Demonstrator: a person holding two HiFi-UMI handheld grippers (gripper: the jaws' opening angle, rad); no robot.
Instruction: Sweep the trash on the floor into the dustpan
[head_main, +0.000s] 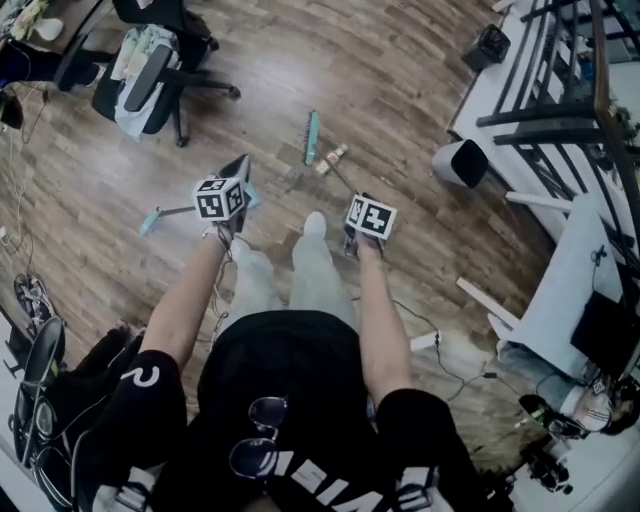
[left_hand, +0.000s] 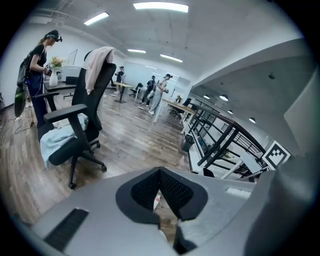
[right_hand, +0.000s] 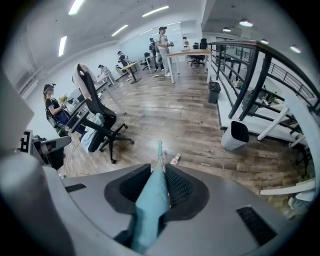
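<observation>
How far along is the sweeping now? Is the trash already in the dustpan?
Done: the right gripper is shut on the broom.
In hand: the broom head is on the floor near the trash.
Left: the trash is not yet in the dustpan, which is by the left gripper. Whether that gripper holds it is unclear.

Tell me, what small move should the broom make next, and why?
Probably shifting the broom head to the right side of the wrapper. The right gripper is clamped on the teal handle; the wrapper lies right of the head, while the dustpan, in the left gripper, sits left.
</observation>
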